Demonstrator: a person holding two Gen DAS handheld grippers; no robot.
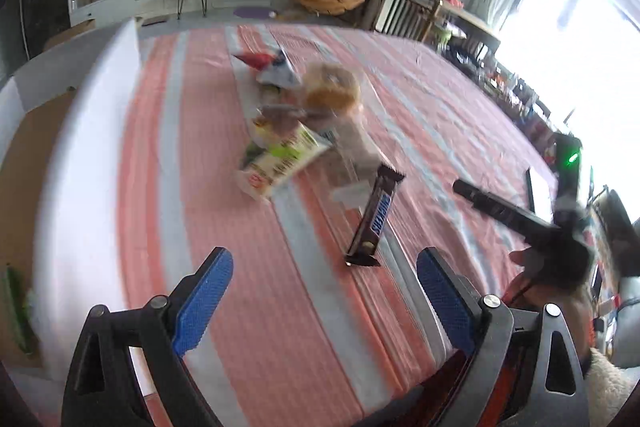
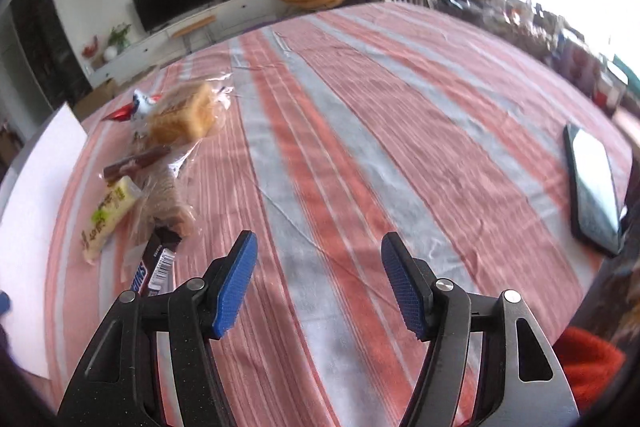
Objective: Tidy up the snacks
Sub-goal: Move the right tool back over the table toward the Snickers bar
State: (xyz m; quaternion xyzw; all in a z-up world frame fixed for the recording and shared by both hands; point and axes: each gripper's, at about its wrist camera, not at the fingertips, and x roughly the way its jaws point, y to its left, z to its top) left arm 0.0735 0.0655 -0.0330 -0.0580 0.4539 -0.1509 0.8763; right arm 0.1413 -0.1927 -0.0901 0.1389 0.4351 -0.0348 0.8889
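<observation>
Blue-padded left tool point(image 1: 324, 287): fingers apart, nothing between them, poised above the desk point(image 1: 420, 115), which wears a cloth striped in pink and grey.

Right tool point(image 2: 319, 279): fingers likewise apart and empty, over a bare stretch of the same cloth; also visible at the right of the left wrist view.

Snickers bar point(image 1: 374, 215): dark wrapper, lying flat just beyond the left tool's tips, apart from both pads; in the right wrist view it lies just left of the right tool.

Snack pile point(image 1: 296, 123): heaped farther along the cloth, touching one another. Items: a white and green packet point(image 1: 280, 163); a clear bag of brown biscuits point(image 2: 168, 203); a wrapped bread loaf point(image 2: 184, 115); a thin brown stick snack point(image 2: 136, 161); a red, white and blue packet point(image 1: 272, 65) at the far end.

White sheet point(image 2: 28, 211): at the desk's left edge, beside the pile.

Phone point(image 2: 594, 187): dark, screen up, on the right side of the desk, well apart from the snacks.
</observation>
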